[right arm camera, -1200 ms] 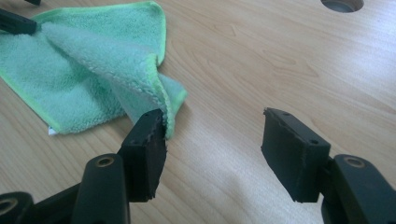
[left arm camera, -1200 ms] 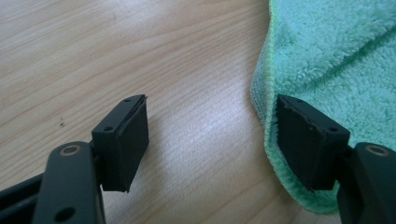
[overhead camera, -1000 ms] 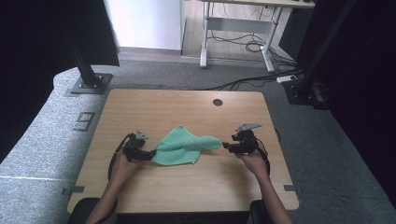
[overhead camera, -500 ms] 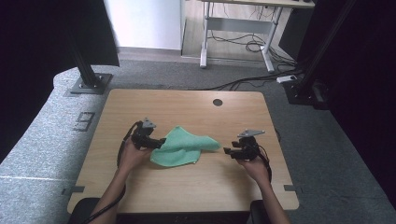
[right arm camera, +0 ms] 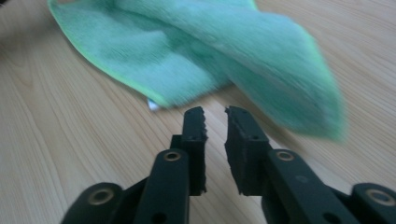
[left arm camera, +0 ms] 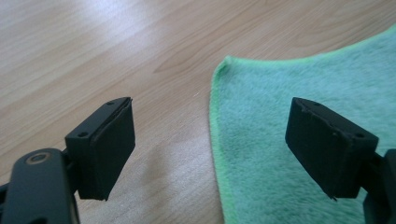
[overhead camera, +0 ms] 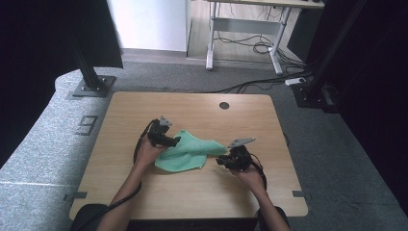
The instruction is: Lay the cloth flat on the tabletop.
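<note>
Flanking green cloth (overhead camera: 190,151), two tongs

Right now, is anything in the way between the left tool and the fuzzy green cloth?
No. The open left tool already sits over the fuzzy green cloth's edge, on the bare wooden table.

- My left gripper (left arm camera: 210,154): chunky black jaws with flat rectangular pads, small screw holes in the tops, and a brass-ringed pivot bolt at the lower left of its view.
- My right gripper (right arm camera: 215,122): same black build, pad edges look a bit ragged, brass rivets along the linkage arms.
- From above, each one carries a grey three-cornered plate and trails a black cable.
- Forearms are bare, no sleeves.
</note>
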{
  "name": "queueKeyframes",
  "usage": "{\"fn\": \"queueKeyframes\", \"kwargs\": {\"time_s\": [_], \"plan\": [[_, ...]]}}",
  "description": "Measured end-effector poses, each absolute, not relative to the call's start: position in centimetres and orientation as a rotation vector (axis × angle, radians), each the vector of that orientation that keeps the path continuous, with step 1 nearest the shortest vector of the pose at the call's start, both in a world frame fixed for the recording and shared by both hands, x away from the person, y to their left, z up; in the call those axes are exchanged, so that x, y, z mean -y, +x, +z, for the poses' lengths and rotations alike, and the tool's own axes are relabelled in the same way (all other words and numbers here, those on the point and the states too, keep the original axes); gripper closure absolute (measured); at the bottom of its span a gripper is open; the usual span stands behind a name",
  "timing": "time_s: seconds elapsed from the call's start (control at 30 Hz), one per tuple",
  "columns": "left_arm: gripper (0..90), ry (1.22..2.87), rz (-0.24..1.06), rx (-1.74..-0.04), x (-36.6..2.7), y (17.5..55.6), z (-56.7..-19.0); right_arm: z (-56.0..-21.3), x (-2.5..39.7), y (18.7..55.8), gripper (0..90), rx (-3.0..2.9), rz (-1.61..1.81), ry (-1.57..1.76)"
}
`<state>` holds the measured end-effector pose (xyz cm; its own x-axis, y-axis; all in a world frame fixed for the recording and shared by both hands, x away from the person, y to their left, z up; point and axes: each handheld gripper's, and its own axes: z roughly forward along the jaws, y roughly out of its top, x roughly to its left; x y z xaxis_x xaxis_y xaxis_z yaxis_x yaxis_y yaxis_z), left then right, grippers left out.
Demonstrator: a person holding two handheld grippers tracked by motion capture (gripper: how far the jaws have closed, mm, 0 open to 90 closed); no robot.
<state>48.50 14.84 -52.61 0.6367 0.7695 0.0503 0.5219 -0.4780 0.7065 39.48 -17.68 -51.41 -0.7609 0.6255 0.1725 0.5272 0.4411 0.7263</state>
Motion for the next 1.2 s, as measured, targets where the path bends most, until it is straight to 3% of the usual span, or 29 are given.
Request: {"fn": "queueKeyframes", "kwargs": {"time_s": [0.17, 0.47, 0.97, 1.2], "plan": [[16.5, 2.268, 0.538, -1.016, -14.5, 48.8, -53.8, -51.8, 14.4, 40.5, 80.0, -2.602, 1.249, 0.985], [16.3, 2.237, 0.619, -1.115, -15.7, 48.8, -53.9, -53.8, 10.7, 41.7, 79.5, -2.663, 1.12, 0.94], [16.8, 2.262, 0.671, -1.246, -20.2, 45.6, -53.3, -53.5, 14.3, 40.7, 77.9, -2.622, 1.032, 1.006], [16.7, 2.258, 0.614, -1.229, -21.1, 43.2, -53.4, -52.1, 15.7, 40.7, 63.5, -2.544, 1.049, 1.041]]}}
